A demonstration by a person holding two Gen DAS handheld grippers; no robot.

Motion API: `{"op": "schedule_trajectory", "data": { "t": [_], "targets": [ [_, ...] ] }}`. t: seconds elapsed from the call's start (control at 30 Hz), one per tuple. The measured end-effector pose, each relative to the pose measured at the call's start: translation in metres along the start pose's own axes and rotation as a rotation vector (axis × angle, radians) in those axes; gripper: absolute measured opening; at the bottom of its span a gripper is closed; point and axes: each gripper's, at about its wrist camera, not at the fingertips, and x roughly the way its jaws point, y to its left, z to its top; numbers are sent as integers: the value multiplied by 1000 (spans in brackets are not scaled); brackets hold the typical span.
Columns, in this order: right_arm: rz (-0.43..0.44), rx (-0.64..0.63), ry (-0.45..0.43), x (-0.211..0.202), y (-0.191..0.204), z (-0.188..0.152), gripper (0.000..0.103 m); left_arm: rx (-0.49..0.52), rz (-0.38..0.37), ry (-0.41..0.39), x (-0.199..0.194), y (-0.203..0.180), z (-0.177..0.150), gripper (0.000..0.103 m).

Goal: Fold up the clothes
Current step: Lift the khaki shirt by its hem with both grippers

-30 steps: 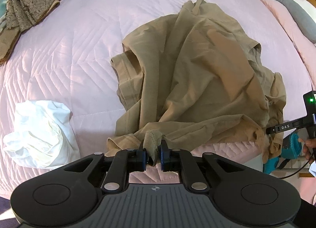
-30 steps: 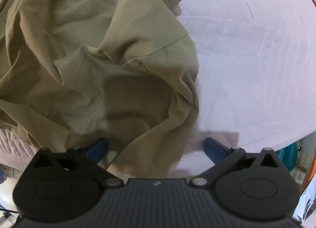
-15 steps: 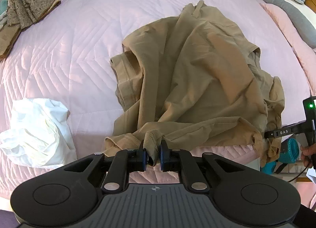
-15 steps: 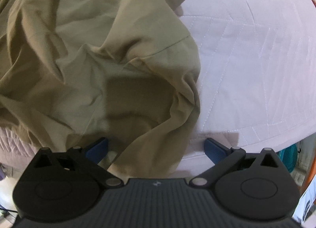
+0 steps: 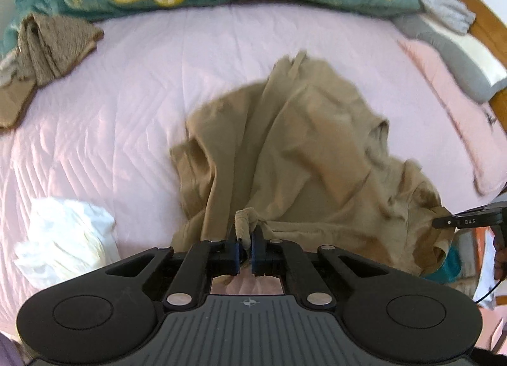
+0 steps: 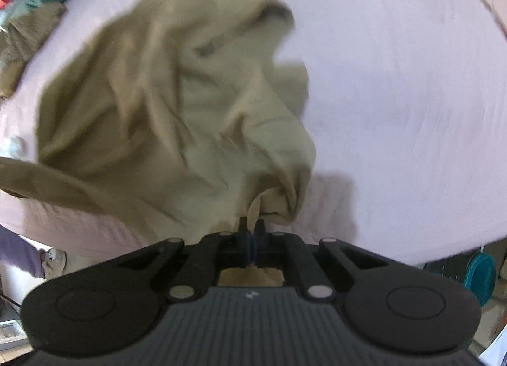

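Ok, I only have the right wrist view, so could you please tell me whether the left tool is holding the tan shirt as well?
Observer: Yes, the left tool is shut on a bunched bit of the tan shirt's near edge.
Operator: Thank you. Does the shirt hang off the bed anywhere?
Observer: Its corner by the right tool droops past the pink quilt's edge.
Operator: And is other laundry waiting?
Observer: A crumpled white cloth lies on the quilt, apart from the shirt, to its left.
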Motion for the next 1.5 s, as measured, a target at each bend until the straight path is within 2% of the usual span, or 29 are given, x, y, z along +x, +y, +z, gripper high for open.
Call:
{"op": "schedule_trajectory", "data": {
  "t": [0.23, 0.4, 0.7, 0.97, 1.17, 1.3, 1.5],
  "targets": [
    [56, -55, -141, -112, 11, 63, 3, 20, -1, -139, -80, -6, 64, 6],
    [73, -119, -274, -172, 34, 115, 3, 41, 3, -241, -128, -2, 120, 6],
    [114, -151, -498, -243, 54, 215, 3, 106, 81, -404, -178, -12, 241, 6],
    [132, -210, -609, -291, 42, 319, 3, 98, 130, -481, -203, -23, 341, 6],
    [119, -255, -666, -312, 39, 371, 3, 56, 129, -470, -194, -29, 363, 6],
    [102, -276, -668, -311, 36, 379, 3, 27, 128, -463, -189, -33, 377, 6],
    [78, -262, -567, -278, 20, 356, 3, -22, 116, -376, -151, -26, 337, 6]
  ]
}}
